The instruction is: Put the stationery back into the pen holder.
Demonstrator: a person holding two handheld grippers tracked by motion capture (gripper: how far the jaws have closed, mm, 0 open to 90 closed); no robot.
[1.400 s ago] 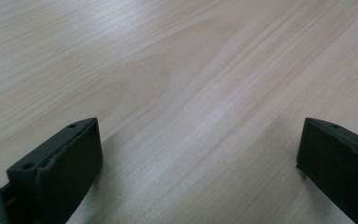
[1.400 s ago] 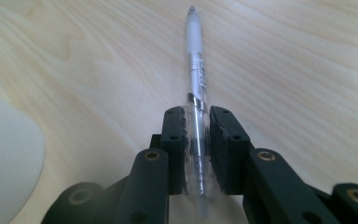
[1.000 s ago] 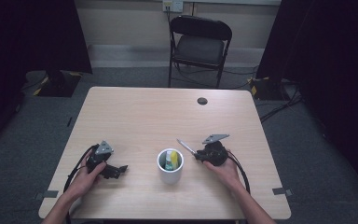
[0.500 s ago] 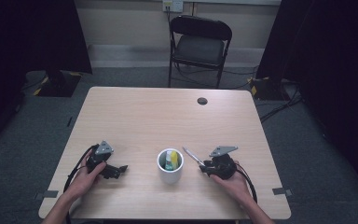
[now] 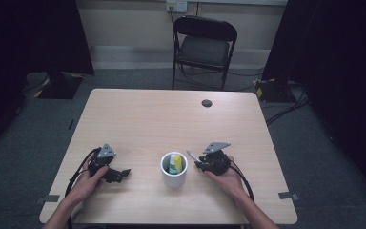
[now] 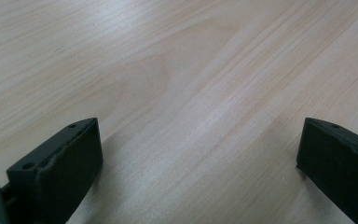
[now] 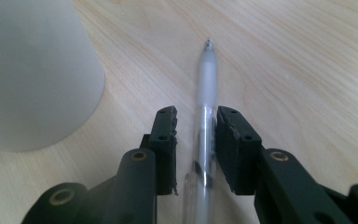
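A dim room with grey carpet; a black folding chair (image 5: pixel 205 45) stands behind a pale wooden counter (image 5: pixel 171 119). A white cup (image 5: pixel 174 170) stands near the counter's front edge, holding yellow and green items too small to identify. Left of the cup, well apart from it, the left claw (image 5: pixel 116 174) rests low over bare wood, its jaws wide apart with nothing between them. Right of the cup, the right claw (image 7: pixel 196 135) lies close to the counter with a clear pen (image 7: pixel 205 121) running lengthwise between its jaws. These jaws have just been opening: a narrow gap shows on either side of the barrel, so the pads flank the pen without pressing it. The pen rests on the wood, its tip pointing away from the hand, just beside the cup's wall.
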